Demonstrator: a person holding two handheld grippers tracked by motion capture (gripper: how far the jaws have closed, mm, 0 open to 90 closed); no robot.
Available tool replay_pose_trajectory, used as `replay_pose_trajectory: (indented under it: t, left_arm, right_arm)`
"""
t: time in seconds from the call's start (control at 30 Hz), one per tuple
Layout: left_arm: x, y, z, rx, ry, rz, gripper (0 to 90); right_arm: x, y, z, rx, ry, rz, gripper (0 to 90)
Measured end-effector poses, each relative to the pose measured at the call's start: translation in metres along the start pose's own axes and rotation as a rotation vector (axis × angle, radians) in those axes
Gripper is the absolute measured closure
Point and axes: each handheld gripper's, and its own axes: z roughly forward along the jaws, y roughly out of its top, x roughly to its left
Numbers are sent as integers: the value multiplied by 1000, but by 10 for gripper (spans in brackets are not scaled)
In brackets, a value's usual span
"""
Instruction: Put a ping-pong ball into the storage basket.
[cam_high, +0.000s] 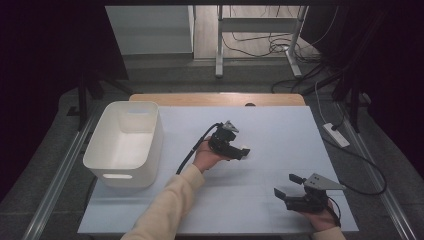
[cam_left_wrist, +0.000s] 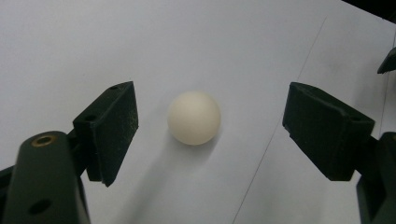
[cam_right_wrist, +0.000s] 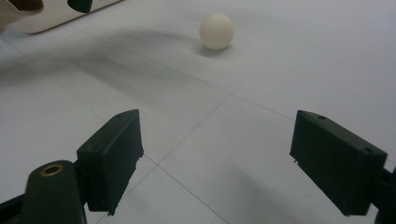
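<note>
Since the ball (cam_left_wrist: 194, 117) lies on the sheet right of the white bin (cam_high: 125, 142), between the wide-open left gripper (cam_left_wrist: 210, 126), untouched, closing comes next; the right gripper (cam_right_wrist: 217, 158), open, is farther.

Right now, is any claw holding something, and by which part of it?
Nothing is held. The small cream-white round ball lies on the white table sheet between the open left claw jaws, untouched. The right claw is open too.
</note>
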Motion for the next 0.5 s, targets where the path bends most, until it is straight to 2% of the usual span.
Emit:
replay_pose_trajectory:
  t: [0.5]
  left_arm:
    - [3,-2,10,19,5,-8,192]
  right_arm:
    - [0,0,0,-1,1,2,167]
